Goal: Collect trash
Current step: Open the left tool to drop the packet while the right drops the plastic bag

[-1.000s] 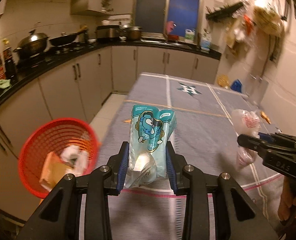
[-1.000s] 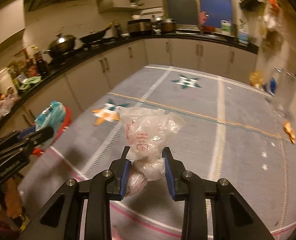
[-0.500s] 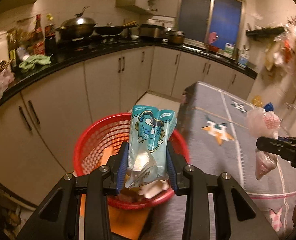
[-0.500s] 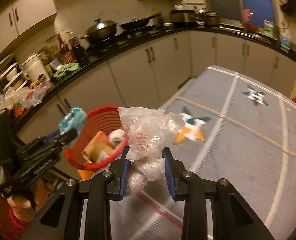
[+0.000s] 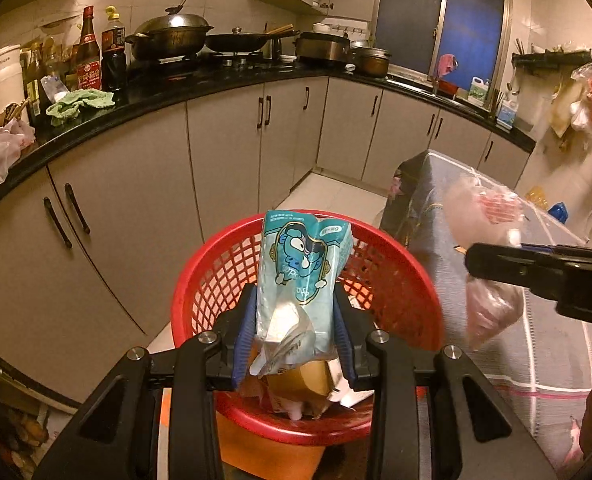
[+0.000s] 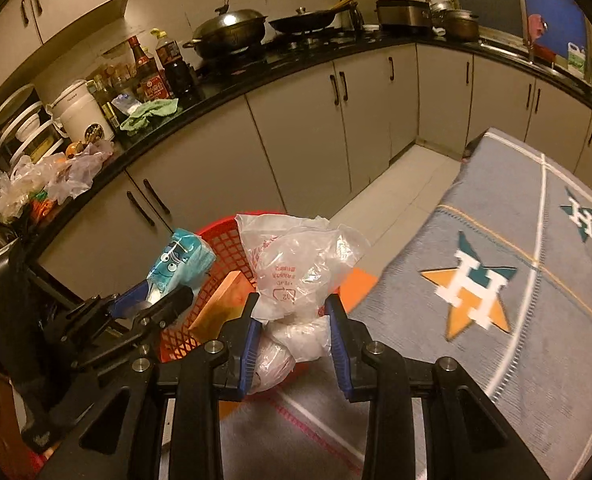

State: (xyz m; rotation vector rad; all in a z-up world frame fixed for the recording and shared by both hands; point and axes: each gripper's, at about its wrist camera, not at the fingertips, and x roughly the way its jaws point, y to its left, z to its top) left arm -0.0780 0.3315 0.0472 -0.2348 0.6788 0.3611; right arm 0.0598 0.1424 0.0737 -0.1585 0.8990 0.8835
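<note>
Table (image 6: 527, 340): grey cloth with orange-and-teal star emblems, filling the 3 to 5 o'clock part of the right wrist view; its near corner stood just beside the basket.

Red basket (image 5: 224, 276): mesh plastic, round, on the floor at the table corner, in front of the grey cabinets (image 5: 224, 152). Already inside: a brown cardboard piece (image 5: 311, 376) and some pale scraps.

Left tool (image 5: 294, 336): clamped on a teal snack wrapper (image 5: 301, 264) with a cartoon print. Wrapper upright, held directly above the basket's opening, low end crumpled between the blue pads.

Right tool (image 6: 294, 340): clamped on a clear plastic bag (image 6: 296, 264) with red print, bunched, upper part fanning above the jaws. In the left wrist view the bag appeared at 3 o'clock of the basket, near the rim; whether over the rim or just outside, could not tell. In the right wrist view the left tool sat at 9 o'clock, over the basket.
</note>
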